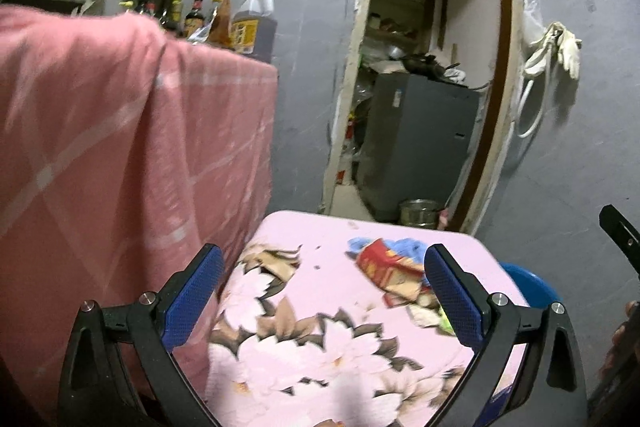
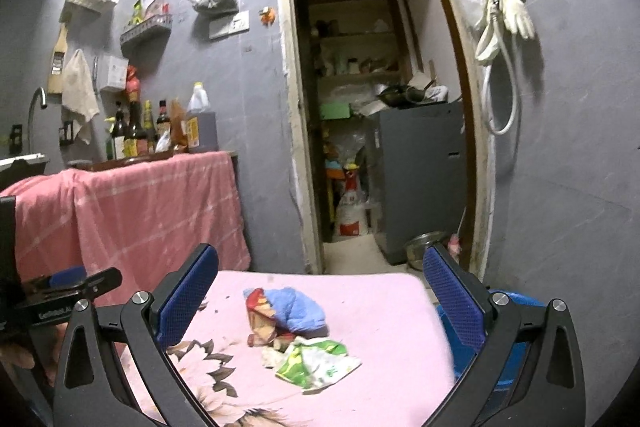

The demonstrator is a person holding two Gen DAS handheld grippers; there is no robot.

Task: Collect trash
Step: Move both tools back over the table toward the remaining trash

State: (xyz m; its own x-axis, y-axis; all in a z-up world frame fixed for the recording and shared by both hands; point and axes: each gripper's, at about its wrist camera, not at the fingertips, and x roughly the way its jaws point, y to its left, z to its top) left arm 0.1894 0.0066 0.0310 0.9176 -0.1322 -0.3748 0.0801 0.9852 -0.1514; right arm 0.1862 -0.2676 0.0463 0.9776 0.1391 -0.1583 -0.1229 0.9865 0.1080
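Both pairs of tongs were released, with nothing between their blue pads. The left tongs (image 1: 324, 291) and the right tongs (image 2: 320, 291) hovered over the near part of a small table (image 2: 380, 307) covered in a pink flowered cloth.

The trash lay together toward the far right of that table. A red and yellow wrapper (image 2: 262, 319) lay crumpled with a blue cloth (image 2: 298, 309) bunched against its right side, touching it. Just nearer, a green and white wrapper (image 2: 316, 363) lay flattened and creased, its far edge meeting the red one. In the left view the red and yellow wrapper (image 1: 394, 273) showed just beside the right pad, blurred, with the blue cloth (image 1: 404, 245) behind it.

A blue bin (image 2: 516, 347) stood past the table's right edge, partly hidden by the right tongs. To the left, a taller table draped in a pink checked cloth (image 2: 152, 203) carried sauce bottles (image 2: 160, 125) against the grey wall. Straight ahead an open doorway (image 2: 360, 107) showed a grey cabinet (image 2: 420, 171) and a metal bowl (image 2: 424, 243) on the floor. White gloves (image 2: 508, 15) hung on the wall to the right.
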